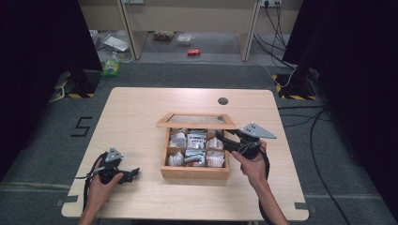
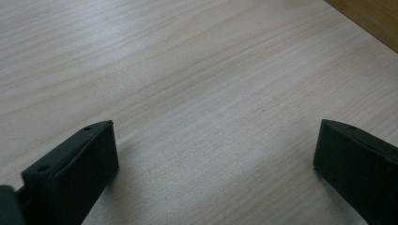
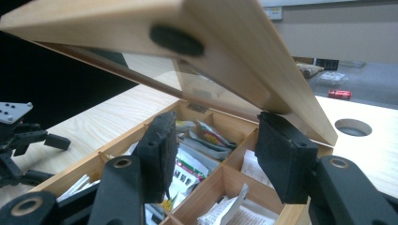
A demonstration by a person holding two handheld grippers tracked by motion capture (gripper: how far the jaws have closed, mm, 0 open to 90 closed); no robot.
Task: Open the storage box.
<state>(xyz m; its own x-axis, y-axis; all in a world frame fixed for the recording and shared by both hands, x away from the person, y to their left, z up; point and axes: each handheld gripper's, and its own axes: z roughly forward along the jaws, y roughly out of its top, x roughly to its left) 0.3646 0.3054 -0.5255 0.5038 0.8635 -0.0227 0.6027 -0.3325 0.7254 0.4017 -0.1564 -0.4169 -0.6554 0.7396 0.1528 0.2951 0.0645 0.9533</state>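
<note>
Right tool (image 1: 219, 136), released, pokes under the wooden box's (image 1: 195, 172) half-raised lid (image 1: 195, 120) at frame centre; left tool (image 1: 134, 173) rests spread on the tabletop (image 1: 141, 108), lower left.

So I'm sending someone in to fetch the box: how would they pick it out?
Go to the light wooden table. Right of centre sits the wooden box, divided into compartments of paper packets. Its glass-paned lid stands open, the right gripper at it.
</note>
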